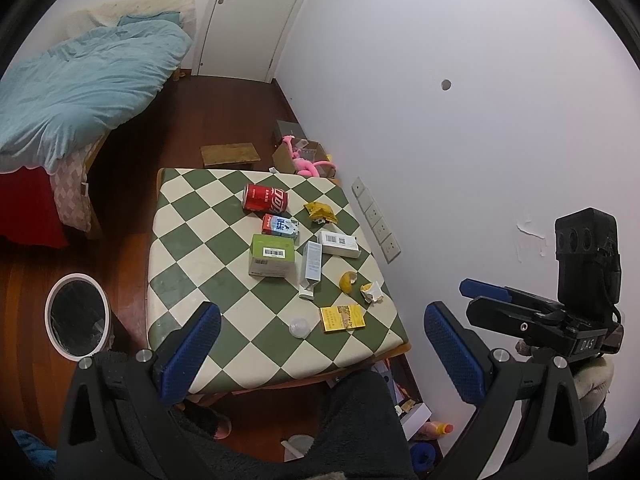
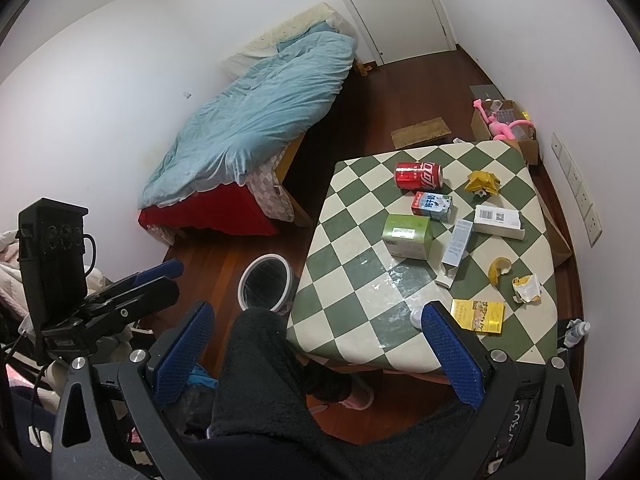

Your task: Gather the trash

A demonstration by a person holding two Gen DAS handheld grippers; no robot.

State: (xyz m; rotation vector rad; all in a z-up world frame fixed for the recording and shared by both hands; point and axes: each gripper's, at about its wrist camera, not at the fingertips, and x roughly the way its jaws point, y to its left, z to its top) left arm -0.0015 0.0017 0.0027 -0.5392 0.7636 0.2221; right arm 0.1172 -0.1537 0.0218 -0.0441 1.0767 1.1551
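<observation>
Above the near edge of the checkered table [image 1: 192, 248], you hold both grippers, left [image 1: 320, 360] and right [image 2: 316, 356], spread wide and empty, tilted down toward the can [image 1: 265, 199], boxes and peels, with the bin [image 1: 77, 316] on the floor to the table's left.

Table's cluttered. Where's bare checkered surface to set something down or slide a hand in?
Free: the table's bin-side strip, from the red can and green box out to the edge by the trash bin; also the far corners. Crowded: the wall-side half, with cartons, peels and yellow pack.
</observation>
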